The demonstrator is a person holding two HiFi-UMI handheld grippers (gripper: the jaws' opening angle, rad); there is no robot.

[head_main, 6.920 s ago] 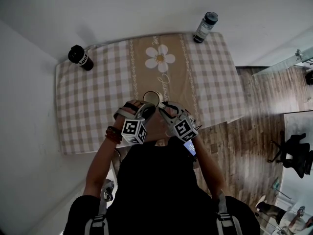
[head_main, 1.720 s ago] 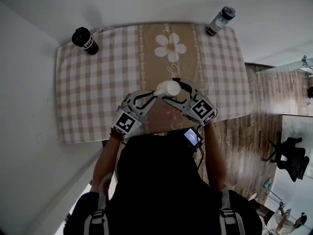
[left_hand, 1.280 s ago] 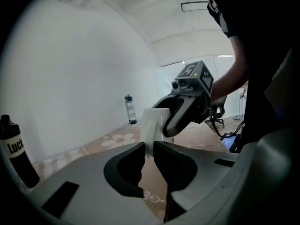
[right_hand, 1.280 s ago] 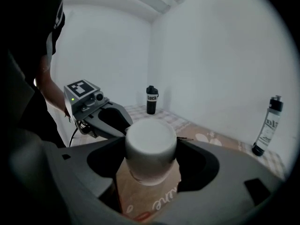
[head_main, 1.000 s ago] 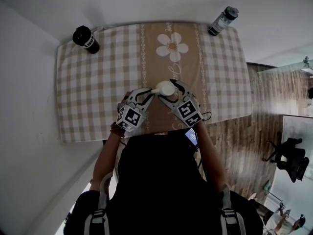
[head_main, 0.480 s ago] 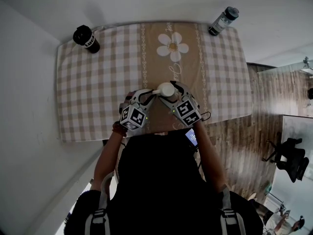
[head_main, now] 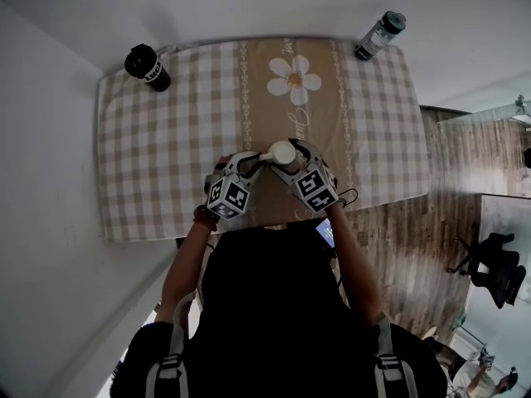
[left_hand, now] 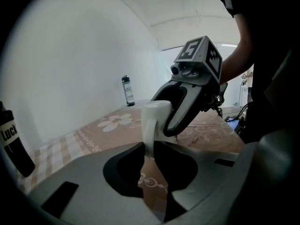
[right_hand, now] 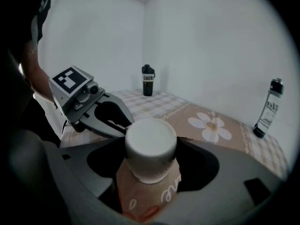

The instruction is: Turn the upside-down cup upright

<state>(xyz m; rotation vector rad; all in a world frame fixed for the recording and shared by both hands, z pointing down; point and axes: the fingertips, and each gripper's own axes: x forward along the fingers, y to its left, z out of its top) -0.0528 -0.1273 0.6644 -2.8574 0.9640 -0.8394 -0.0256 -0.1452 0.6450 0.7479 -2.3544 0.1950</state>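
Observation:
A white cup [head_main: 282, 152] hangs low over the checked tablecloth [head_main: 158, 164], between both grippers near the table's front edge. In the right gripper view its closed base [right_hand: 150, 142] faces up and toward the camera. My right gripper [right_hand: 149, 172] is shut on the cup's body from the right. My left gripper [left_hand: 150, 156] comes from the left and is shut on the cup's handle [left_hand: 152, 121], which runs upright between its jaws. The cup's mouth is hidden. In the head view the left gripper [head_main: 264, 161] and the right gripper [head_main: 285, 159] almost meet under the cup.
A black bottle [head_main: 146, 66] stands at the table's far left corner and a clear bottle [head_main: 377, 36] at the far right corner. A daisy print [head_main: 294, 80] marks the cloth's middle strip. Wooden floor [head_main: 431, 222] lies to the right; white walls close the left and far sides.
Both grippers have sunk toward the table with the cup still held between them. The cup's base keeps facing up.

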